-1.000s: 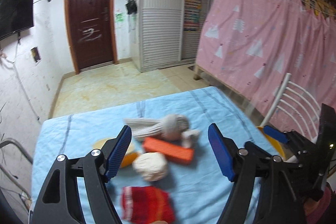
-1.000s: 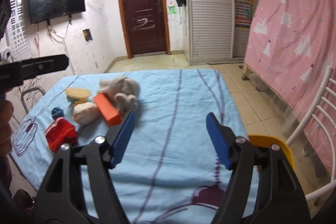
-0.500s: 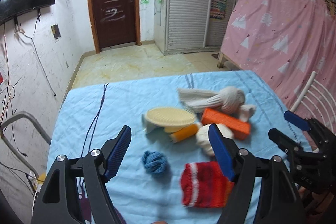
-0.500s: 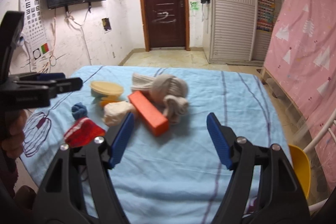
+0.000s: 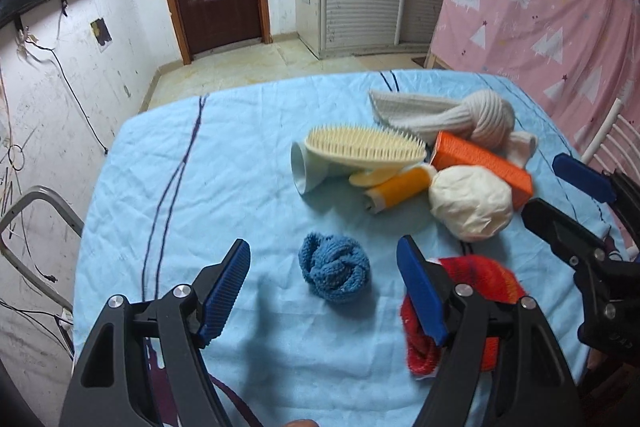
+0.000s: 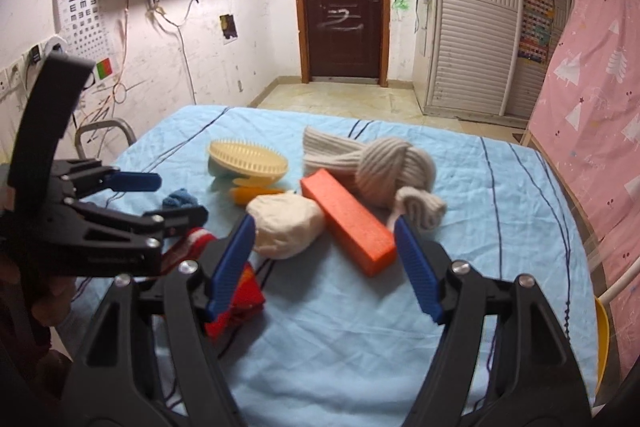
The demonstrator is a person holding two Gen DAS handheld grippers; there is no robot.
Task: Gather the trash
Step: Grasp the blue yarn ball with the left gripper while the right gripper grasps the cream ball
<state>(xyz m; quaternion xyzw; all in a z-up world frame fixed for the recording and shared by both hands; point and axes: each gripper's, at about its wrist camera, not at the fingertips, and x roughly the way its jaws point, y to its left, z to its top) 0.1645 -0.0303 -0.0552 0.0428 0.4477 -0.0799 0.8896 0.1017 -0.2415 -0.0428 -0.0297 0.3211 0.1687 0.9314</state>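
above the blue-sheeted tabletop (image 5: 168, 163), the left claw (image 5: 324, 295) is held open and empty over the blue knit ball (image 5: 334, 273), framing it for pickup; the right claw (image 6: 324, 263) is likewise open, empty.

Two wrist views, shared table (image 5: 168, 163)

On the worktop (image 5: 168, 163), the brush (image 5: 362, 147) rests on a cup (image 5: 308, 173); the foam block (image 6: 346, 221) lies between the knotted sock (image 6: 384, 167) and the paper wad (image 6: 286, 225).
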